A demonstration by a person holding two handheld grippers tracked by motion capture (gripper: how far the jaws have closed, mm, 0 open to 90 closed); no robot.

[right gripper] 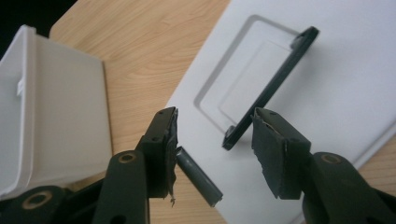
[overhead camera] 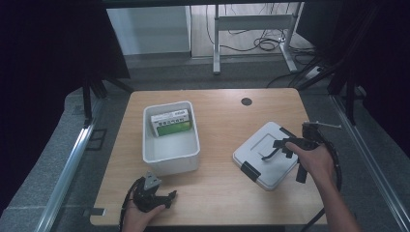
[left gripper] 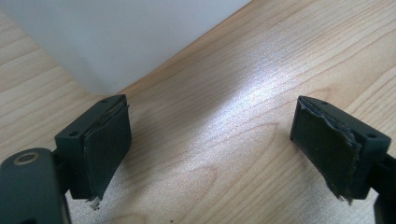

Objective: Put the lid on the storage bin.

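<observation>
The lid [overhead camera: 267, 154], white plastic with a black handle [overhead camera: 274, 149] raised from its recess and black clips at its edges, is seen lying flat on the right half of the table [overhead camera: 217, 193], well apart from the white bin [overhead camera: 170, 140]. It is judged light, stiff and smooth, likely slippery on its broad face, so the upright handle is taken as the sensible hold. The right gripper [right gripper: 215, 149] is held over it, jaws parted around the handle's near end but not closed. The left gripper [left gripper: 210, 154] is rested near the bin with jaws wide and empty. Inside the bin a green-and-white box [overhead camera: 170, 123] is seen; its print cannot be read.
</observation>
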